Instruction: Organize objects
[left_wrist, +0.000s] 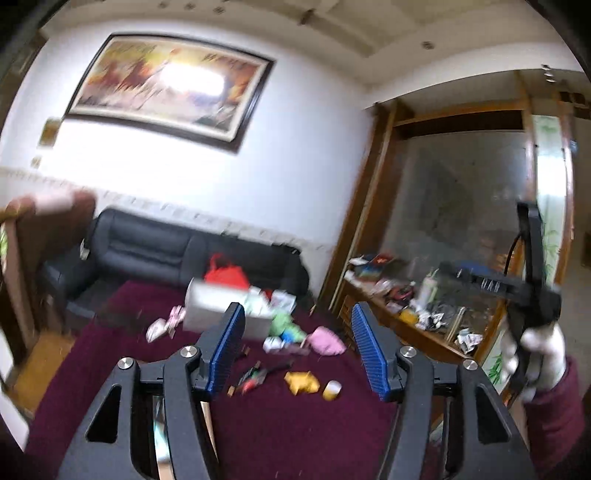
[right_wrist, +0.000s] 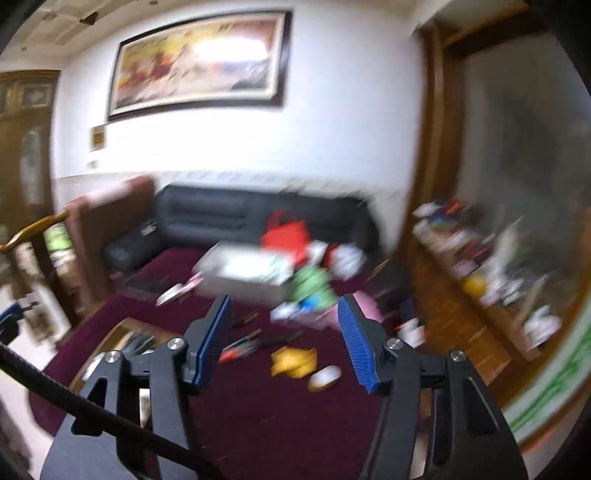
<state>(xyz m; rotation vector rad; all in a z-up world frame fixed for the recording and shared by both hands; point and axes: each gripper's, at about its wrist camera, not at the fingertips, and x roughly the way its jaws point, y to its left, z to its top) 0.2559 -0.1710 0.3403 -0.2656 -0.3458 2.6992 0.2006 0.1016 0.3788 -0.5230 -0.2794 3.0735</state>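
Loose objects lie scattered on a dark red cloth (left_wrist: 295, 424): a yellow item (left_wrist: 302, 382), a small yellow-white jar (left_wrist: 331, 389), a pink pouch (left_wrist: 327, 340), a green item (left_wrist: 282, 320), pens (left_wrist: 255, 376) and a white box (left_wrist: 221, 310). My left gripper (left_wrist: 297, 347) is open and empty, held above the cloth's near part. My right gripper (right_wrist: 284, 341) is open and empty, also above the cloth; the yellow item (right_wrist: 293, 362) and jar (right_wrist: 325, 377) lie between its fingers in that blurred view. The right gripper's body also shows in the left wrist view (left_wrist: 532, 291), held by a gloved hand.
A black sofa (left_wrist: 155, 251) stands behind the cloth with a red bag (left_wrist: 225, 275) in front of it. A wooden cabinet ledge (left_wrist: 406, 317) on the right is cluttered with small items. A wooden chair (right_wrist: 110, 229) stands at the left.
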